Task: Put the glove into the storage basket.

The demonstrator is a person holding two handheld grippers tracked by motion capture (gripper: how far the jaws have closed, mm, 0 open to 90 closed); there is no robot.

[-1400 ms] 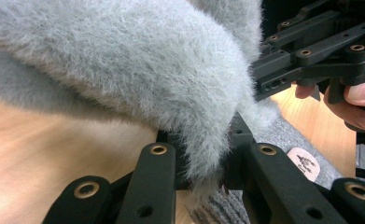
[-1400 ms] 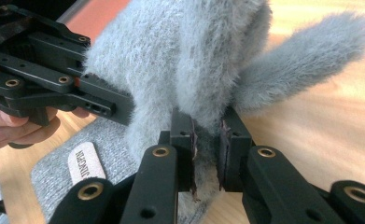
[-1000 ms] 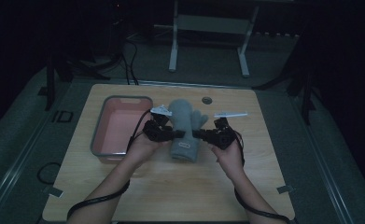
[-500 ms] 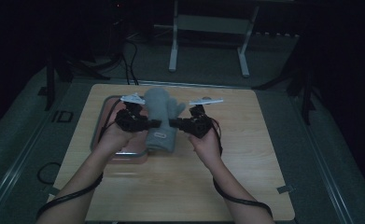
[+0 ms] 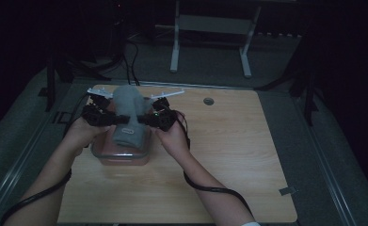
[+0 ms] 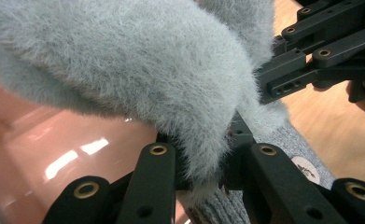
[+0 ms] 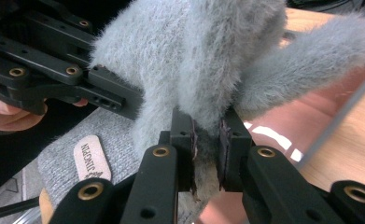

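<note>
Both grippers hold a fuzzy grey glove [image 5: 127,113] up over the pink tray [image 5: 120,154] at the left of the worktop [image 5: 228,155]; the left gripper [image 5: 107,118] has its fingers clamped on one side of the glove, the right gripper [image 5: 146,118] pinches the other; the ribbed cuff [image 7: 73,163] hangs toward the tray.

Both grippers are matte black: the left gripper [image 5: 118,120] and right gripper [image 5: 141,118] have flat linkage bars pinned with brass-ringed rivets (plain screw holes beside them). Each carries a pale three-cornered plate on top. Black cables trail along bare forearms.
</note>
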